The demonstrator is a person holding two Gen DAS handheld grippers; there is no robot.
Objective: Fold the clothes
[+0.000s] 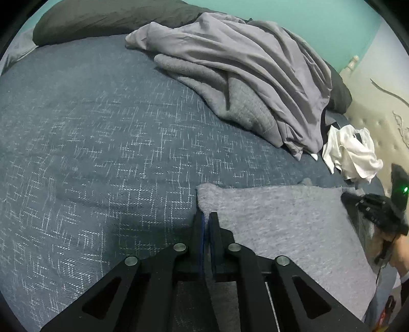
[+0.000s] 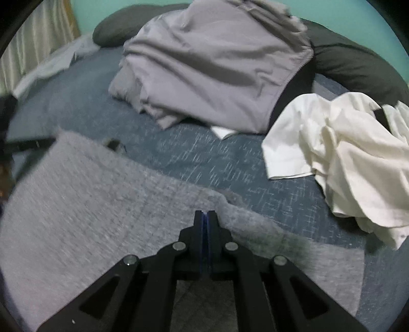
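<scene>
A grey fleece garment (image 1: 294, 224) lies spread flat on the near part of the blue patterned bed cover (image 1: 102, 143). My left gripper (image 1: 206, 217) is shut on the garment's left edge near its far corner, with the cloth pinched between the blue pads. In the right wrist view the same grey garment (image 2: 76, 204) fills the lower left, blurred. My right gripper (image 2: 207, 214) is shut on its far right edge, where the cloth bunches up. The right gripper's black body (image 1: 378, 212) and a hand show at the right rim of the left wrist view.
A heap of lilac-grey bedding (image 1: 242, 76) lies at the back of the bed, also seen as the lilac-grey heap (image 2: 212, 66). A crumpled white garment (image 2: 345, 158) sits to the right, and dark pillows (image 1: 107, 18) line the back. A padded headboard (image 1: 378, 122) is at the right.
</scene>
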